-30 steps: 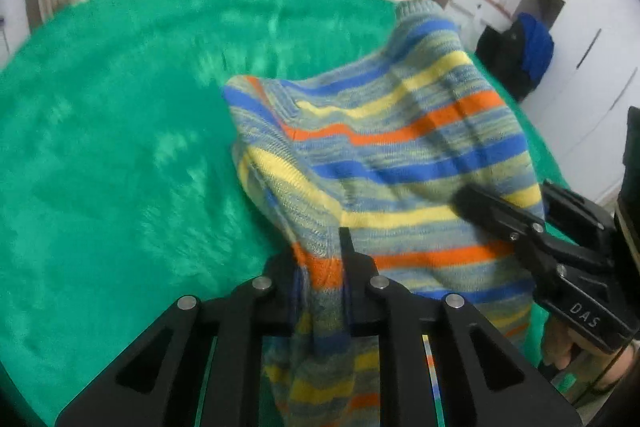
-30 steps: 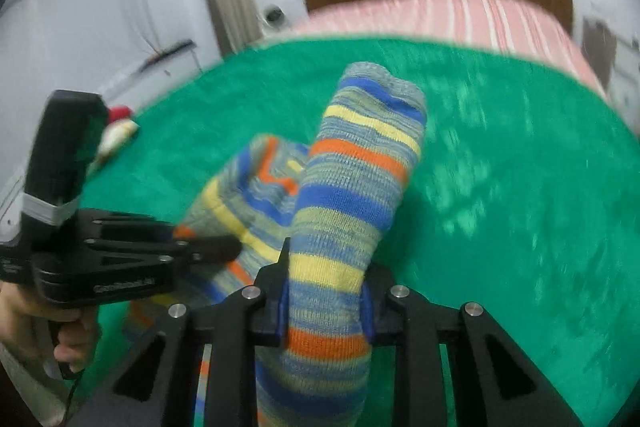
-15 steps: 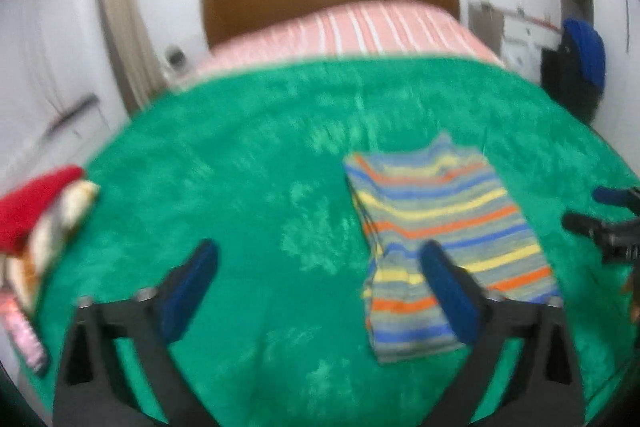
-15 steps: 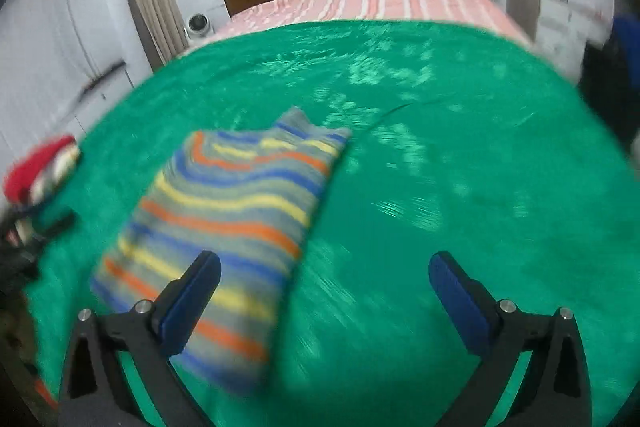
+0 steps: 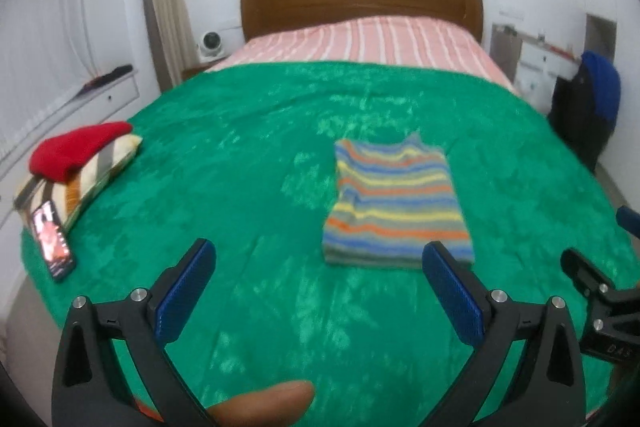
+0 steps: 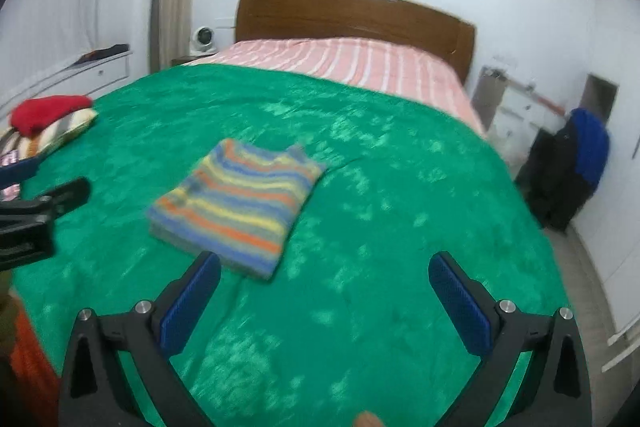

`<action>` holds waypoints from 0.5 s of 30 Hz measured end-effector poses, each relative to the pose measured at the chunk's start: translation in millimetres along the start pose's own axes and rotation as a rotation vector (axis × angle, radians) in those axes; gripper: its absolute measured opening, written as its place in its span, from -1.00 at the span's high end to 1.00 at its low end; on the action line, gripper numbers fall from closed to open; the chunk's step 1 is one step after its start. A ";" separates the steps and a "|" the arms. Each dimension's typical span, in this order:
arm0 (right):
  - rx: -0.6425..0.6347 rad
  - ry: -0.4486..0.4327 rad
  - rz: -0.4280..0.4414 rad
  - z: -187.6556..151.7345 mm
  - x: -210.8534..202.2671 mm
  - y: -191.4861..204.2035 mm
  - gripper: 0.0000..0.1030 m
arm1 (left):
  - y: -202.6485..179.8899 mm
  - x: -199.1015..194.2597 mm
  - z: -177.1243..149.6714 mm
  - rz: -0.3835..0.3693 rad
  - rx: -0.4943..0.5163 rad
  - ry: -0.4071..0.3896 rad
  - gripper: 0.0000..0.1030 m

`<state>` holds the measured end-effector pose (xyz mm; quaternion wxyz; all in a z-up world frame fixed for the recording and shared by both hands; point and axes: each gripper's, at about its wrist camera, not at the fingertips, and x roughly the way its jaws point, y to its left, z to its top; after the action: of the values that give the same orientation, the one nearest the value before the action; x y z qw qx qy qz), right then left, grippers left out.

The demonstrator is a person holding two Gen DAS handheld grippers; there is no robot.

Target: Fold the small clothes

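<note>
A striped knit sweater in blue, orange, yellow and grey lies folded into a flat rectangle on the green blanket. It also shows in the right wrist view. My left gripper is open and empty, held back above the blanket near the bed's front edge. My right gripper is open and empty, to the right of the sweater. The right gripper shows at the right edge of the left wrist view. The left gripper shows at the left edge of the right wrist view.
A stack of folded clothes with a red piece on top lies at the bed's left edge, with a phone beside it. Striped pink bedding and a wooden headboard are at the far end. Dark clothes hang at the right.
Both grippers let go of the striped sweater and opened. They pulled back and up from it. The sweater now lies folded flat on the blanket.
</note>
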<state>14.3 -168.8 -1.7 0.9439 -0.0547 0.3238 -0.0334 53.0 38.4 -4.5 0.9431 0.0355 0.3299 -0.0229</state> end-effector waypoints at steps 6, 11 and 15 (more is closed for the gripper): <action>0.056 0.112 0.061 -2.4 -10.5 1.7 -0.99 | -11.8 -14.9 -9.6 -0.026 0.022 0.097 -1.00; 0.040 0.125 0.046 -7.0 -28.1 9.1 -0.99 | -18.8 -19.3 -14.0 0.012 0.043 0.112 -1.00; 0.034 0.126 0.003 -11.2 -30.1 6.7 -0.99 | -20.8 -21.1 -13.7 0.006 0.041 0.117 -1.00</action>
<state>-16.2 -160.1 6.9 0.9225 -0.0359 0.3821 -0.0411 26.7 19.2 -3.1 0.9212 0.0571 0.3840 -0.0248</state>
